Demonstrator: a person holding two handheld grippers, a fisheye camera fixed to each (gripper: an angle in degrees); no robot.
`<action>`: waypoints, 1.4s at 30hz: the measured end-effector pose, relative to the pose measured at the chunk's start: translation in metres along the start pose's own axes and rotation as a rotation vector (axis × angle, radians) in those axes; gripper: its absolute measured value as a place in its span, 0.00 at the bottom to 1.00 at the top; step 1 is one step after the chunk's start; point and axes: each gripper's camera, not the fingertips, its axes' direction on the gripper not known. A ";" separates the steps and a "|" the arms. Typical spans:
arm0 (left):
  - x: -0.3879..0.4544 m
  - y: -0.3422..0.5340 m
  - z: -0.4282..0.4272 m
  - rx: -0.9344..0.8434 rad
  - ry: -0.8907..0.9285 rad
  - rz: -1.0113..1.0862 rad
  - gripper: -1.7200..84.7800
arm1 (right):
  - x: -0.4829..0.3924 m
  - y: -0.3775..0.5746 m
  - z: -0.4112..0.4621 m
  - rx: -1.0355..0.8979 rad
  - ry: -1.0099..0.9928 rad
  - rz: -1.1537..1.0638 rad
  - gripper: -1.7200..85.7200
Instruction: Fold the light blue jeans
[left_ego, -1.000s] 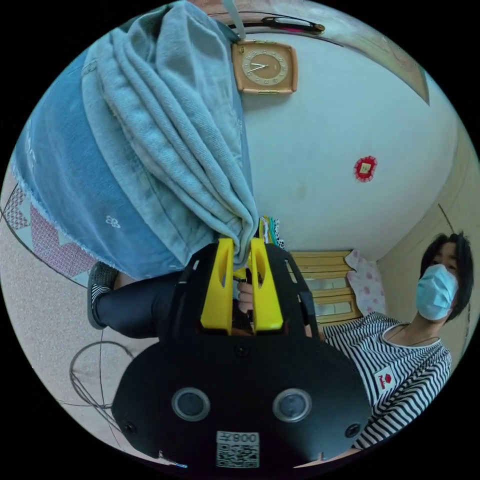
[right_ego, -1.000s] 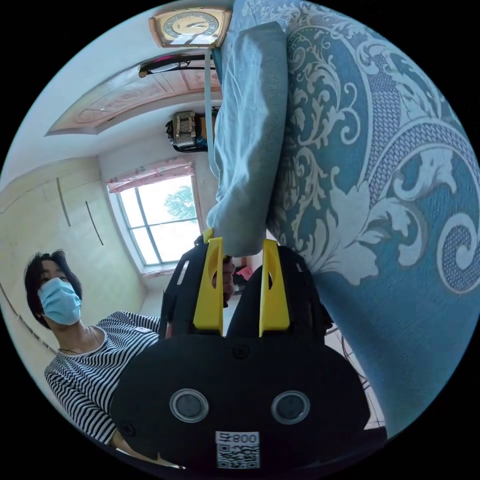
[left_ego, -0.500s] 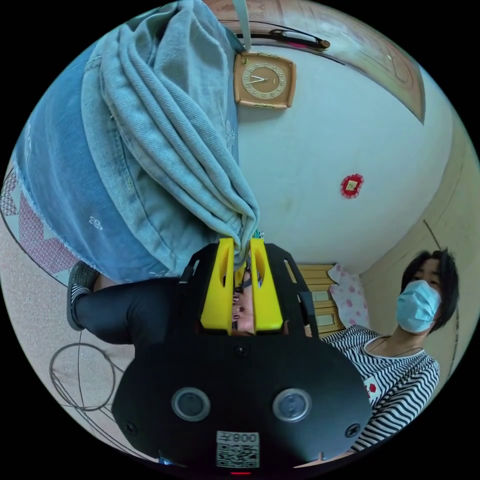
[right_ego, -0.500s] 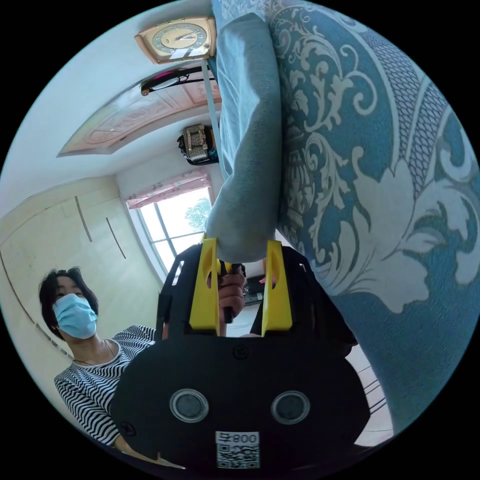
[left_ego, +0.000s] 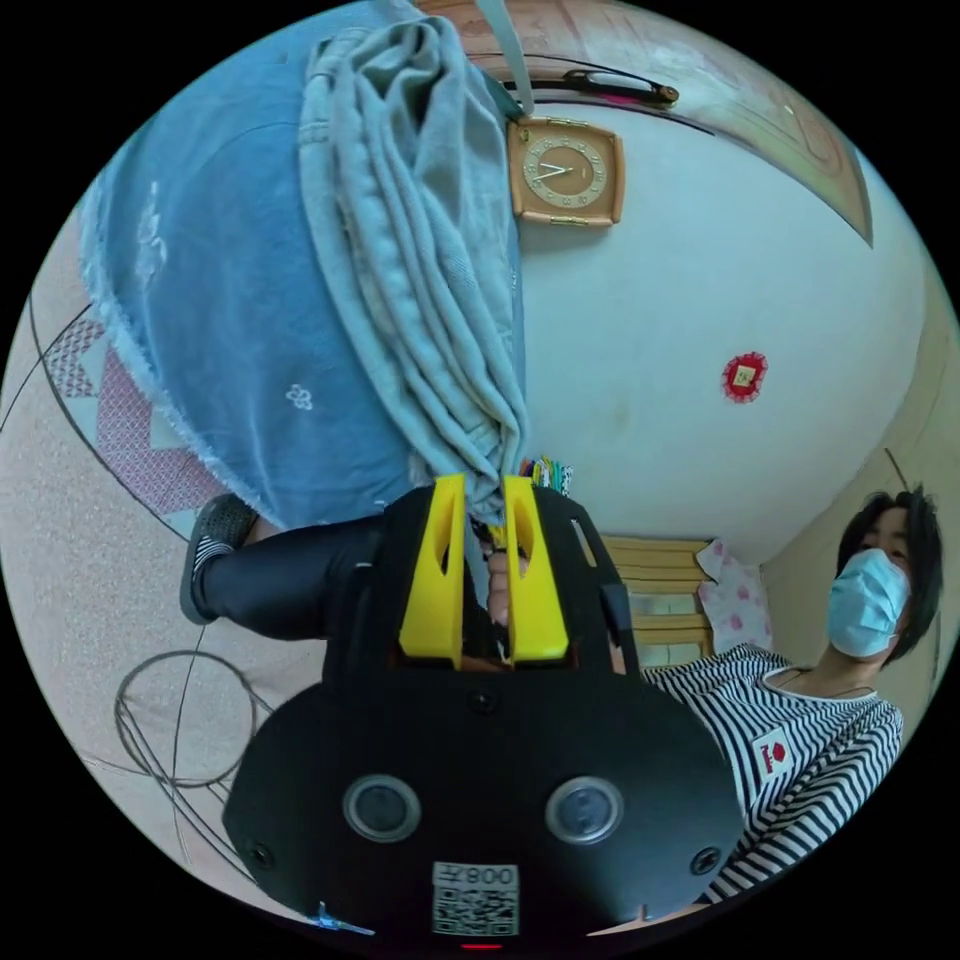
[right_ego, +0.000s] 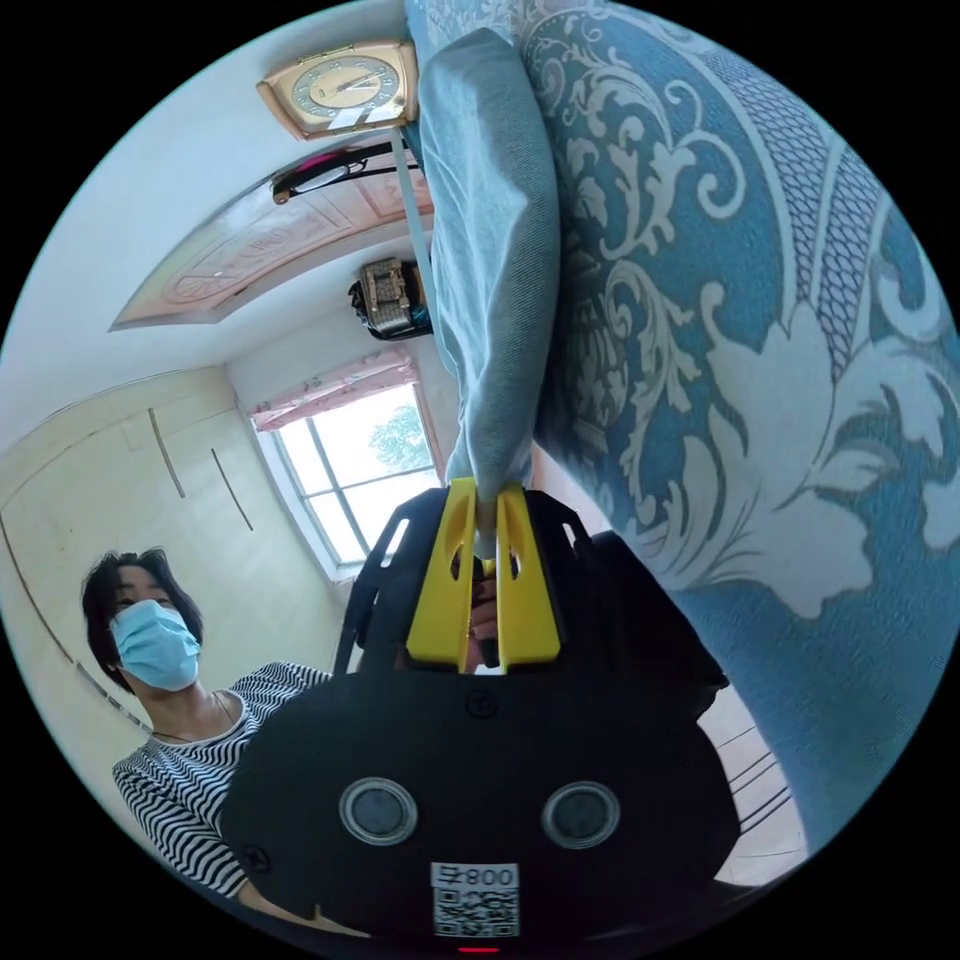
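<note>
The soft, light blue denim jeans (left_ego: 400, 250) hung beside the square orange wall clock (left_ego: 565, 172). The left gripper (left_ego: 484, 492) and the right gripper (right_ego: 487, 497) each pinched an edge tight, probably so the jeans could hang straight for folding.

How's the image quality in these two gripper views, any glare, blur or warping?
Left gripper view: sharp, evenly lit; the fisheye bows the wall by the clock, and the jeans show crisp weave. Right gripper view: the window is blown out bright, while the patterned blue fabric stays clear.
</note>
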 end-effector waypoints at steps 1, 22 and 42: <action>-0.006 0.004 -0.005 0.003 -0.006 -0.019 0.12 | 0.001 0.002 0.000 0.001 -0.004 0.001 0.06; -0.022 0.013 -0.014 -0.036 0.142 -0.076 0.09 | 0.025 0.029 -0.010 0.010 0.017 0.013 0.14; -0.014 0.002 -0.096 0.265 0.183 -0.025 0.16 | -0.040 -0.012 0.001 -0.004 -0.039 -0.030 0.05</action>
